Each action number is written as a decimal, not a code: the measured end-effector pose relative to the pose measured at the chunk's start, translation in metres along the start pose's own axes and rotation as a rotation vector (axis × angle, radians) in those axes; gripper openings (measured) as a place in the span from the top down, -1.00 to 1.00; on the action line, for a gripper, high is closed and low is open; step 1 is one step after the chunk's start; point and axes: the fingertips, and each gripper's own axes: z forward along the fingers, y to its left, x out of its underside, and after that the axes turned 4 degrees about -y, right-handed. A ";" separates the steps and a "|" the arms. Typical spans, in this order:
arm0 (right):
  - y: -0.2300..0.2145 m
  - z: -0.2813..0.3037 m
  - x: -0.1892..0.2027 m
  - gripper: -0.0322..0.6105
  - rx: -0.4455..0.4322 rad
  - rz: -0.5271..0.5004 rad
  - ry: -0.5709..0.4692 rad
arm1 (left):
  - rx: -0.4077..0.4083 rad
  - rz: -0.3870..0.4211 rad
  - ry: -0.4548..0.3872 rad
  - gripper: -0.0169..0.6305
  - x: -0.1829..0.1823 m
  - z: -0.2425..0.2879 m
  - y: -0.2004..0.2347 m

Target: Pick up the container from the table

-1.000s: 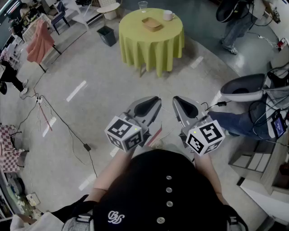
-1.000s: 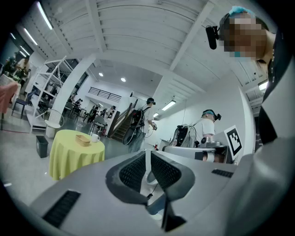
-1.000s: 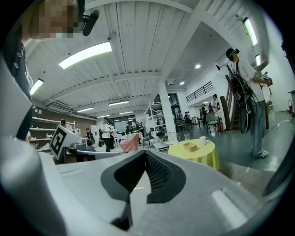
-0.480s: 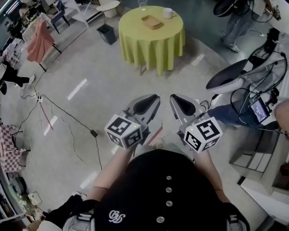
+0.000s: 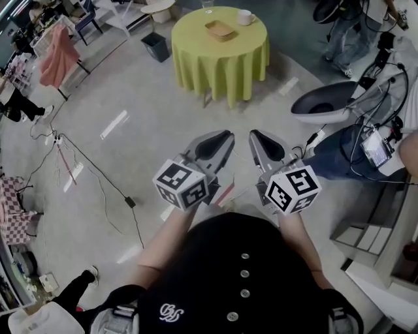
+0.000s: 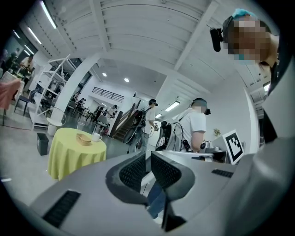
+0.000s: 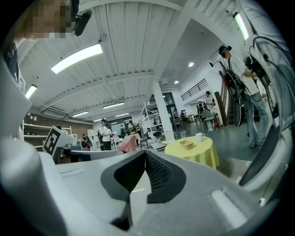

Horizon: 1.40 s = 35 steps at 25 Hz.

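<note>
The container (image 5: 220,30) is sitting near the middle of the far round table (image 5: 189,29). A white mug (image 5: 245,17) is standing to its right and a clear glass (image 5: 208,6) at the far edge. Both tools are hanging well apart from it, with grey floor (image 5: 130,163) lying between. The left gripper (image 5: 221,138) and the right gripper (image 5: 256,137) are pointing roughly level toward the table, side by side. Each is closed, its ribbed black pads together with nothing between them.

The container is showing as a shallow, squarish tan dish with a raised rim. It is possibly wood or bamboo, though it is too small here to be sure. I am judging it light, stiff, fairly grippy and not fragile. The rim is offering the best hold, with one jaw inside the wall and one outside, on the near side. The yellow-green cloth (image 5: 219,68) is draping in soft folds and may bunch if the dish is dragged. The smooth glazed mug is standing close enough to be knocked.
</note>
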 end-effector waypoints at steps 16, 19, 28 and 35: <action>-0.036 0.027 0.013 0.89 -0.008 0.006 0.059 | -0.064 -0.076 -0.017 0.82 0.007 0.036 0.038; -0.048 0.046 0.014 0.89 0.007 0.006 0.058 | -0.057 -0.087 -0.006 0.82 0.007 0.047 0.057; -0.084 0.142 0.004 0.89 0.045 0.008 0.037 | -0.023 -0.091 0.018 0.82 -0.014 0.089 0.138; -0.101 0.232 -0.020 0.89 0.061 -0.021 0.026 | 0.007 -0.102 0.042 0.82 -0.045 0.123 0.209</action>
